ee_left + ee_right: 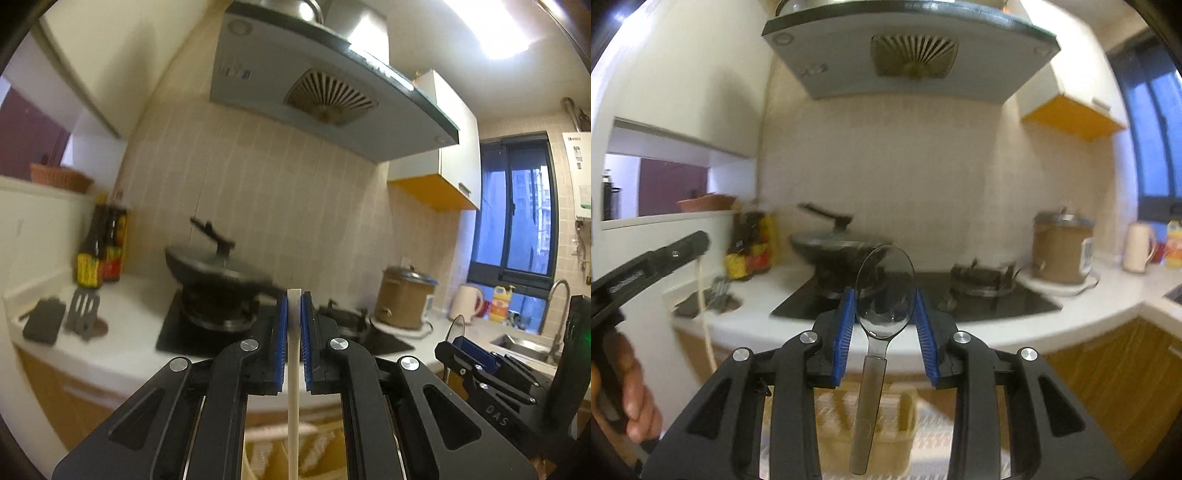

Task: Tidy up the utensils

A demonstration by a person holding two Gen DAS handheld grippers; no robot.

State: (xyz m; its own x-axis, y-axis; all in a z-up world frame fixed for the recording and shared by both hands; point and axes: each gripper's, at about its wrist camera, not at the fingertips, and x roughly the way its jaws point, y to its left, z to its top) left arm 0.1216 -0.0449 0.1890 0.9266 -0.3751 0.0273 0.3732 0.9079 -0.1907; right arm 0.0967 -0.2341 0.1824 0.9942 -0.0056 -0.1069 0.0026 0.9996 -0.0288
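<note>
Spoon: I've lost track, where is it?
In the right wrist view, the spoon sits bowl-up between the right gripper's blue pads, before the stove.

White letters "DAS" can be read on the black plastic body of the right gripper (476, 354), seen from the left wrist view. The yellow labels on the dark sauce bottles (99, 251) and the sticker on the white water heater (580, 173) are too blurry to read.
</note>
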